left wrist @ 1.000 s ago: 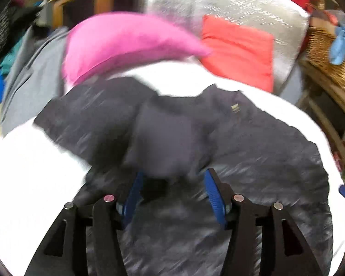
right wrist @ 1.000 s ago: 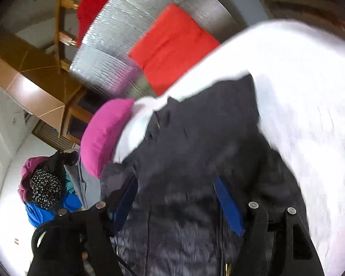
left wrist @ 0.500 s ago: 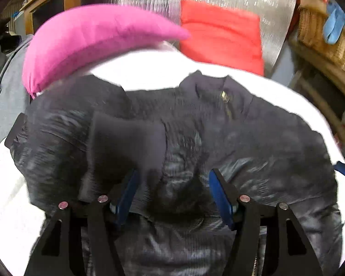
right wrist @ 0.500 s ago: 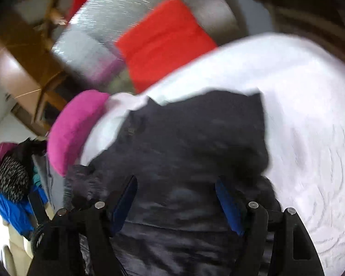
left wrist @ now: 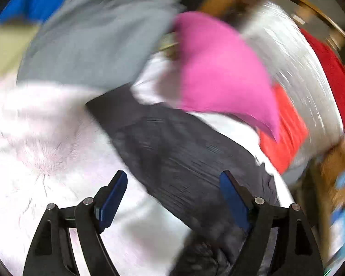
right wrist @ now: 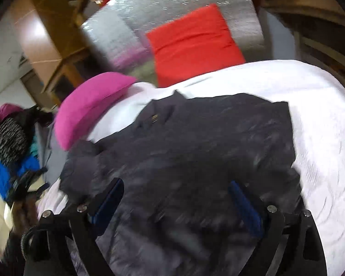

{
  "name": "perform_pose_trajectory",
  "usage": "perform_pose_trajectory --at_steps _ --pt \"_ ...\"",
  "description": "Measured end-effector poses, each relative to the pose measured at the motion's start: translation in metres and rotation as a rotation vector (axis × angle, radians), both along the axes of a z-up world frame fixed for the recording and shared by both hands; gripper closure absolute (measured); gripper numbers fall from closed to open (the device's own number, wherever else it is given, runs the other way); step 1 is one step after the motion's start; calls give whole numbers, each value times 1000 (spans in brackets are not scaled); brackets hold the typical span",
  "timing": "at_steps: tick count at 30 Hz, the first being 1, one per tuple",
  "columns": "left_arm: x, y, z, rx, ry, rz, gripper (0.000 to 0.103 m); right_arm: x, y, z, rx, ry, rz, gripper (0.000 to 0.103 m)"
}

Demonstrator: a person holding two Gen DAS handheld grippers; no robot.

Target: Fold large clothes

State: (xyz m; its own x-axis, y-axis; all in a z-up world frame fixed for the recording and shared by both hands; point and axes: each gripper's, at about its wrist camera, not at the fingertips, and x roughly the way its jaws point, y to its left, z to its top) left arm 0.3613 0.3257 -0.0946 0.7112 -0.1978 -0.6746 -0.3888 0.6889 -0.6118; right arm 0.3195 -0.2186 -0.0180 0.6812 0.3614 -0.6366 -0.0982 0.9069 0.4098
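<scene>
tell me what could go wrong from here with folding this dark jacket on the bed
1. The pink pillow sits right at the dark jacket near its collar; a fold toward that end may snag or drag it.
2. Both the left gripper and the right gripper are open and hold nothing, so any fold already made could slump on the soft white bedspread.
3. The left wrist view is badly motion-blurred; a fast grab may miss the edge.

A bed covered with a white fleecy blanket (right wrist: 322,119) is seen as the supporting surface. A dark padded jacket (right wrist: 207,151) is spread flat across it. A pink pillow (right wrist: 92,103) is placed at the far edge, beside the jacket's collar. A red cushion (right wrist: 193,43) is propped behind the bed's far end.
</scene>
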Motion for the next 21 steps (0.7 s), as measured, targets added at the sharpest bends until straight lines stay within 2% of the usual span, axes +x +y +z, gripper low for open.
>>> perform_pose_trajectory --at_steps 2,4,7,10,11,13,14,16,21 --pt "9 25 -16 -95 17 38 22 -13 18 -9 -51 -8 51 8" --pt "18 38 -25 -136 26 65 22 -20 30 -22 -123 1 104 8" --pt "29 43 -36 -163 24 67 22 -19 36 -44 -134 37 125 8" --pt "43 42 -45 -159 42 60 27 -17 28 -49 -103 50 112 8" --pt "48 42 -49 -157 60 63 33 -17 27 -50 -98 51 112 8" --pt "52 43 -52 -114 91 81 57 -16 28 -53 -99 51 113 8" --pt "56 45 -52 -94 114 85 82 -18 27 -53 -103 48 114 8" --pt "55 48 -50 -92 112 93 86 -18 27 -54 -100 46 114 8" --pt "35 40 -2 67 61 118 90 -20 22 -54 -77 43 115 8"
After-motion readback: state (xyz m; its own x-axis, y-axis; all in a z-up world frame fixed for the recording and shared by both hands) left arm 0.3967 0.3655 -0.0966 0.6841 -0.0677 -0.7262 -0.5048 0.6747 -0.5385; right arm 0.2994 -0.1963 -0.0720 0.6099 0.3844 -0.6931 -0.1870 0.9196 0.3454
